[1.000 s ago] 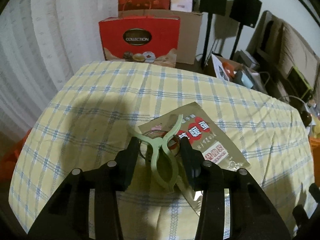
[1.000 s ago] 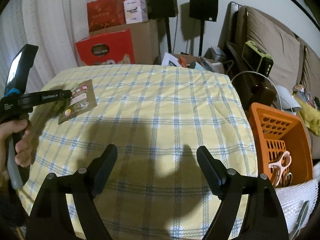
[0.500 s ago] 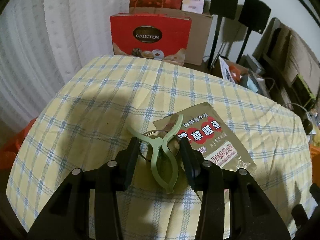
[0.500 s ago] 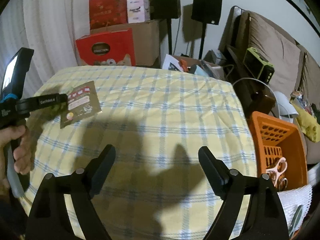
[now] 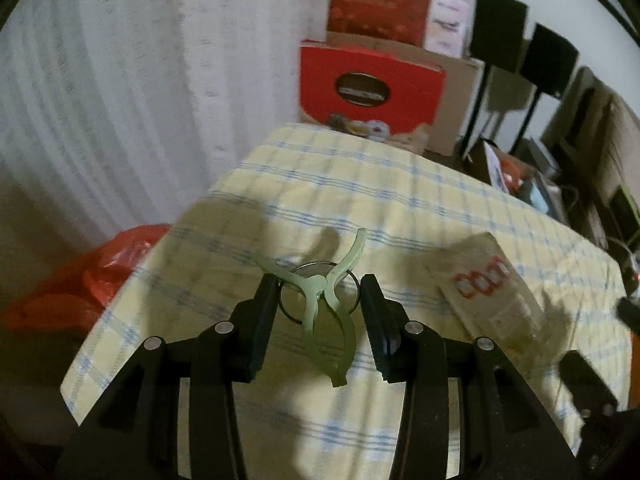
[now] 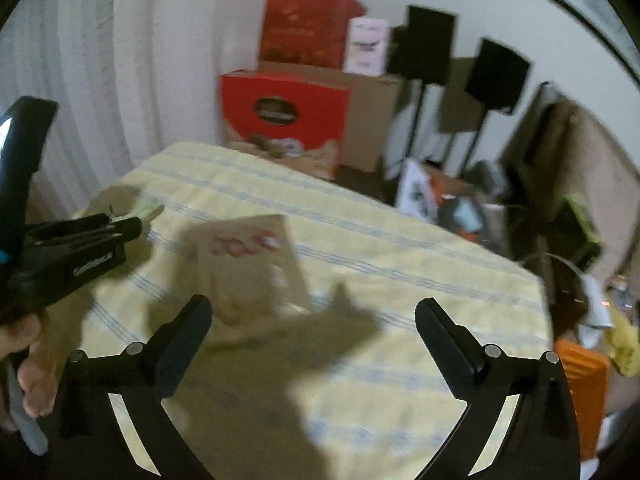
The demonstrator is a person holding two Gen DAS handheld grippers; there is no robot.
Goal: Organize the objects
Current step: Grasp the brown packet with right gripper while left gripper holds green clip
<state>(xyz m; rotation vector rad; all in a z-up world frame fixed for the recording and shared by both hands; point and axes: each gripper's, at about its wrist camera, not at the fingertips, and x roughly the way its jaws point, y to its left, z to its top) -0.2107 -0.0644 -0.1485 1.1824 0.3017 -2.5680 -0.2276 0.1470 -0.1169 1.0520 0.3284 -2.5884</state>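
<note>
- The left gripper (image 5: 320, 300) pinches a pale green plastic clothes peg (image 5: 326, 312) by its metal spring ring (image 5: 294, 300); the two black fingers (image 5: 262, 320) press on the ring from either side.
- The peg's two prongs fork upward and away from the gripper, and its looped handle end hangs down between the fingers.
- The peg is held in the air above the near left part of the table (image 5: 400, 200), which is covered by a yellow cloth with blue checks; it casts a shadow on the cloth just behind it.
- A tan foil packet (image 5: 488, 292) with red characters lies flat on the cloth to the right of the peg, apart from it, toward the right edge.
- From the right wrist view, the right gripper (image 6: 312, 320) is spread wide with nothing between its fingers, poised over the near edge of the table.
- In that view the packet (image 6: 252, 256) lies just ahead of the gripper's left finger (image 6: 188, 328), and the left gripper (image 6: 120, 228) shows at the left edge, a bare hand (image 6: 28, 356) on its handle.
- An orange basket (image 6: 580, 392) stands off the right edge of the table, beside the right finger.
- Beyond the far edge stand a red gift box (image 5: 372, 92) against a cardboard carton (image 5: 448, 92).
- A red plastic bag (image 5: 80, 284) lies on the floor off the left edge.
</note>
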